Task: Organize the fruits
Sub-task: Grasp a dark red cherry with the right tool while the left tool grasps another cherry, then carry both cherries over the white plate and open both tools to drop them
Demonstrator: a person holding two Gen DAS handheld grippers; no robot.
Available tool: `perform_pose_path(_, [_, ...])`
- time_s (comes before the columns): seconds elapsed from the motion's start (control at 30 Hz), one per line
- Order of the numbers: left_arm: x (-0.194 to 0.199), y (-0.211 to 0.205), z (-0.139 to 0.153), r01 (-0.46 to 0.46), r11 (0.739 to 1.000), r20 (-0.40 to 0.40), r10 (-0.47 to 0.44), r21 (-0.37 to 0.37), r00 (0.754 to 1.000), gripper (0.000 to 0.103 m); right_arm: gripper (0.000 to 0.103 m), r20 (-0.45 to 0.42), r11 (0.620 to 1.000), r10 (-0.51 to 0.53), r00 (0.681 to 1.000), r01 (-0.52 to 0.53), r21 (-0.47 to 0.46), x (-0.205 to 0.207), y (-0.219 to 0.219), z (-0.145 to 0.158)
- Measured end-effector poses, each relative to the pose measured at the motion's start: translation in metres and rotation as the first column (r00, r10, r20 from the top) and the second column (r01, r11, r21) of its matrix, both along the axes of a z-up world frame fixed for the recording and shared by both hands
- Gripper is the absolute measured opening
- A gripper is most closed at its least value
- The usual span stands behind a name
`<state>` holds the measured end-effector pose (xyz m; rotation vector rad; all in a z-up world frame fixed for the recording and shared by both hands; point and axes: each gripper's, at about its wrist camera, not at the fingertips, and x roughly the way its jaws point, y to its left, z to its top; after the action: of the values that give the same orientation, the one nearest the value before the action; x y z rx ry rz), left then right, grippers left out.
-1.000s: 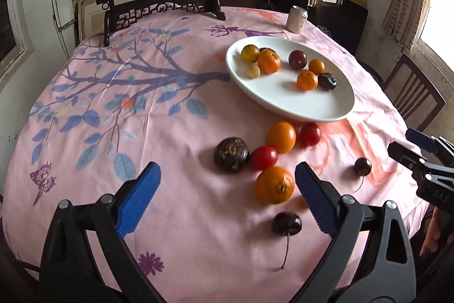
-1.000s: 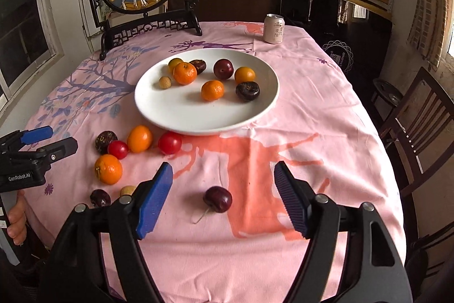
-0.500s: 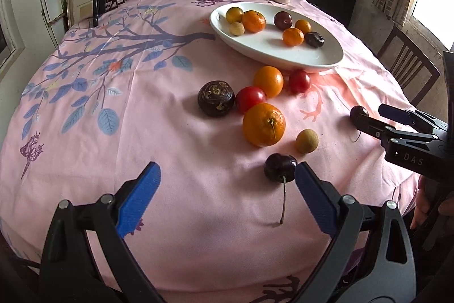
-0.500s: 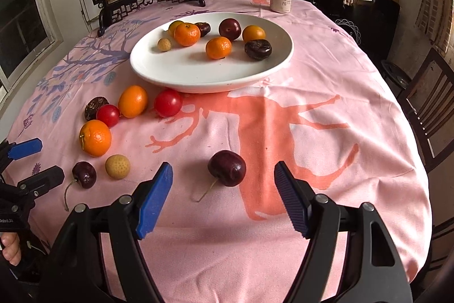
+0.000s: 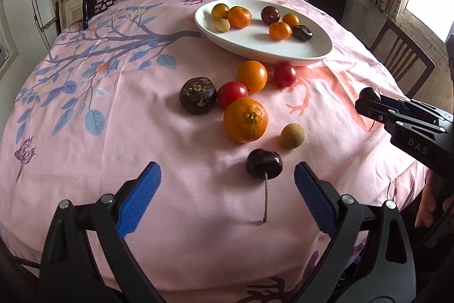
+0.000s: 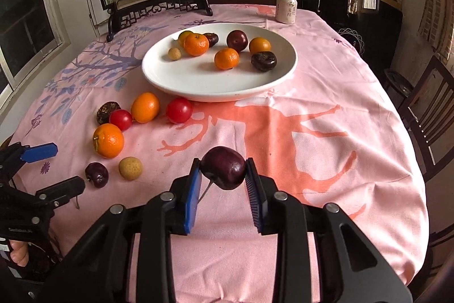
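Cherries are both engaged: one cherry point(image 6: 224, 171) sits low-centre with the right gripper point(image 6: 222, 175) closing on it, the other cherry point(image 5: 264, 167) lies right of centre between the wide-open left gripper's point(image 5: 227, 186) pads, stem toward the camera.

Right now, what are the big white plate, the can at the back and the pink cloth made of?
The plate looks like glazed ceramic: smooth, glossy white, with a thick rounded rim; hard plastic is possible. The can looks like thin metal, probably aluminium: a silvery rim on top and a printed pale wrap. The cloth looks like matte woven fabric: it creases, drapes over the table's edge and carries printed branches and leaves.
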<state>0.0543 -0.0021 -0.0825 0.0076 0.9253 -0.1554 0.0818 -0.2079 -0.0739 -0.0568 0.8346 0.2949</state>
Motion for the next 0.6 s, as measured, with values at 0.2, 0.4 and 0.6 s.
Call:
perform_pose_path(0.2, [0.004, -0.016, -0.008, 0.034, 0.999, -0.032, -0.034, 0.012, 0.999, 0.068, 0.031, -0.001, 1.0, 0.003, 1.0, -0.003, 0.019, -0.008, -0.006, 0.001])
perform_pose_path(0.4, [0.012, -0.021, -0.019, 0.016, 1.0, -0.055, -0.015, 0.025, 0.998, 0.037, 0.031, -0.003, 0.999, -0.011, 1.0, 0.011, 0.04, -0.012, -0.014, 0.0])
perform_pose_path(0.6, [0.009, -0.02, -0.014, 0.025, 1.0, -0.047, -0.025, -0.004, 0.999, 0.031, 0.031, 0.001, 0.998, -0.005, 1.0, 0.005, 0.056, -0.016, -0.017, 0.002])
